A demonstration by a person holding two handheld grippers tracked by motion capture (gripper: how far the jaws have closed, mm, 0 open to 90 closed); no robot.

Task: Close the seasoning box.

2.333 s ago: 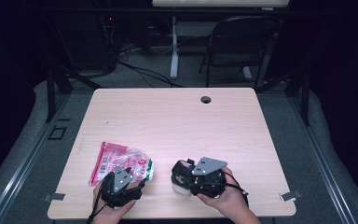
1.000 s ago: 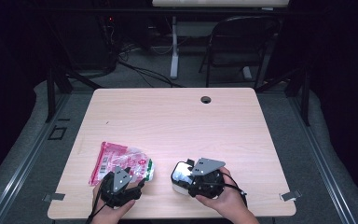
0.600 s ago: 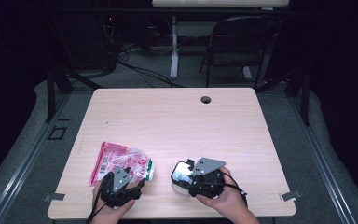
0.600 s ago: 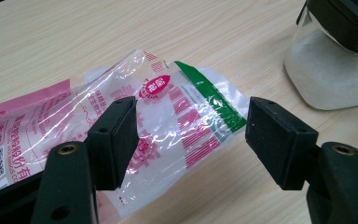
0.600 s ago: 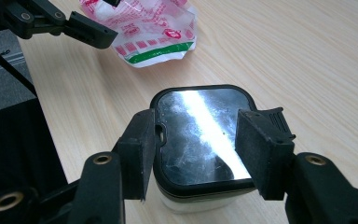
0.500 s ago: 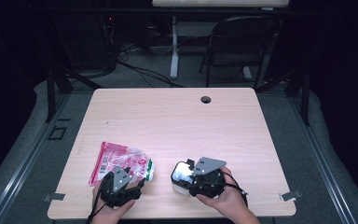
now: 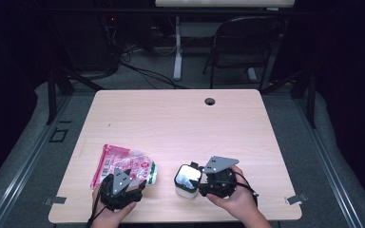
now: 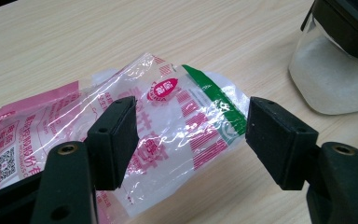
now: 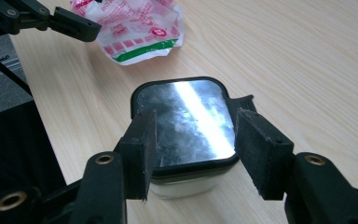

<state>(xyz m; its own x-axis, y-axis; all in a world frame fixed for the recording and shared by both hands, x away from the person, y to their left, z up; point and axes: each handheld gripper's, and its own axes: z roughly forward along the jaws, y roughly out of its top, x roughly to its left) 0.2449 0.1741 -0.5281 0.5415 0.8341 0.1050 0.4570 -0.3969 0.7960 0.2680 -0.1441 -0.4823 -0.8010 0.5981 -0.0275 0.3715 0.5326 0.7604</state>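
Hovering apart over the bag [image 8: 168, 116] near the surface's front edge, the left gripper [image 8: 189, 128] readies a grasp; the right gripper [image 9: 193, 149], apart, straddles the lidded jar [image 9: 186, 121].

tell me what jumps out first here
The pink and clear plastic bag lies crumpled at the table's near left, with the left claw open just over it. Beside it to the right stands a clear jar with a shiny lid, the right claw poised above it.
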